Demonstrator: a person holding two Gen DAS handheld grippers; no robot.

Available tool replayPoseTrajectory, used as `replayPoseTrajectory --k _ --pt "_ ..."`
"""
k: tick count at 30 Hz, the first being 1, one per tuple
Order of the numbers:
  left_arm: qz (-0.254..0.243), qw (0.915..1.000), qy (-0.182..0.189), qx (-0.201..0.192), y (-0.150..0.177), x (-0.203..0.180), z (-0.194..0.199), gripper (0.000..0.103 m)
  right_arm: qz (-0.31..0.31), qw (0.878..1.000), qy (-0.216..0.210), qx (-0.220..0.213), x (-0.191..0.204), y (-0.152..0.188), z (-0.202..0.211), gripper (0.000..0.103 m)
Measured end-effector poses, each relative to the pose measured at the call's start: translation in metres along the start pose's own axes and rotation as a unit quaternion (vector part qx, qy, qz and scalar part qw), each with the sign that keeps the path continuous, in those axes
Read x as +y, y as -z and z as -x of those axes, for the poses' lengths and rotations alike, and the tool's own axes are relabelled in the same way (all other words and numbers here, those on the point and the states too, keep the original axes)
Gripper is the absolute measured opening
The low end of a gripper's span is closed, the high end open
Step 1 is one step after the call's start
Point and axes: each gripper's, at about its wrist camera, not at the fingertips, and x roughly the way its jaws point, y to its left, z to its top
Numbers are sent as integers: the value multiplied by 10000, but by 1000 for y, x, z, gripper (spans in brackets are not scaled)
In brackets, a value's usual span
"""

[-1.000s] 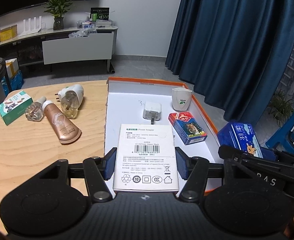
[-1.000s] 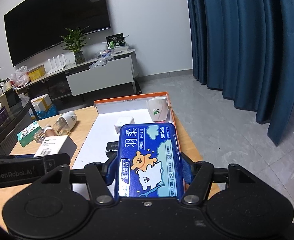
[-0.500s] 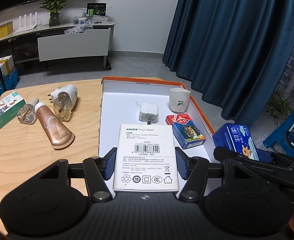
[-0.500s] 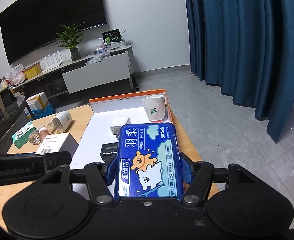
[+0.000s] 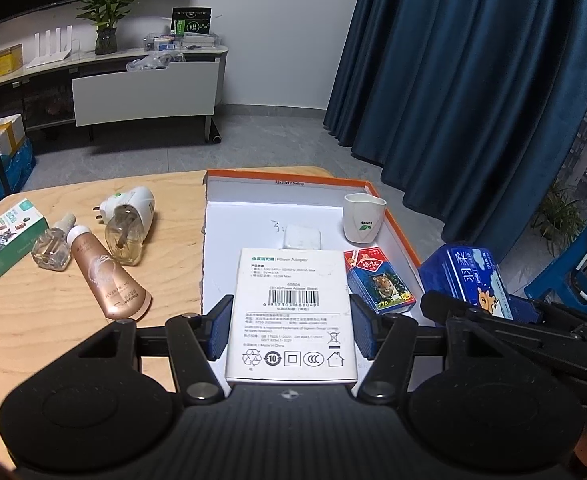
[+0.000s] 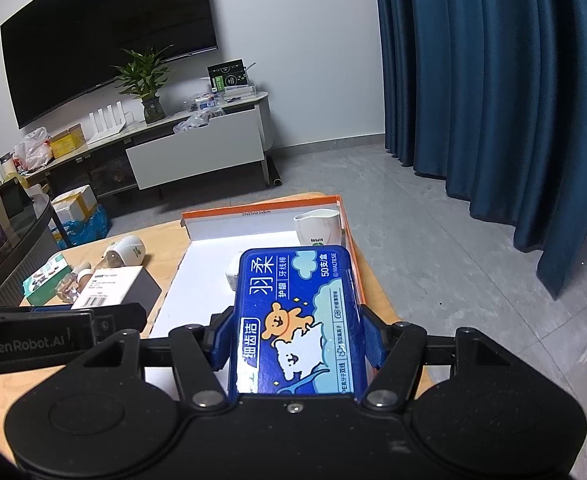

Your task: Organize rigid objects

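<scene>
My left gripper (image 5: 291, 320) is shut on a white power adapter box (image 5: 291, 304), label up, held over the near end of the orange-rimmed white tray (image 5: 397, 236). My right gripper (image 6: 297, 336) is shut on a blue floss-pick box (image 6: 297, 312) with a cartoon bear, held over the tray's right rim (image 6: 351, 240). In the left wrist view the same blue box (image 5: 475, 276) hangs at the right. The right wrist view shows the white box (image 6: 109, 282) at the left. In the tray lie a white cup (image 5: 363, 218), a white charger (image 5: 302, 237) and a red-and-blue card pack (image 5: 377, 282).
On the wooden table (image 5: 53, 320) left of the tray lie a plug-in vaporizer (image 5: 129, 220), a small glass bottle (image 5: 51, 246), a rose-gold tube (image 5: 107, 276) and a green box (image 5: 9, 236). Blue curtains (image 5: 473, 80) hang to the right, past the table edge.
Both grippers have eased forward over the table together, each still holding its box. The tray and loose items sit slightly lower in both views.
</scene>
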Motion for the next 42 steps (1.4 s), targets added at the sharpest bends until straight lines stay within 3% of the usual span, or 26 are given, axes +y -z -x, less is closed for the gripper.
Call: replayPoseTrajectory --k 42 --pt "109 9997 55 227 2 5 -17 60 19 9999 61 150 -1 -2 -17 74"
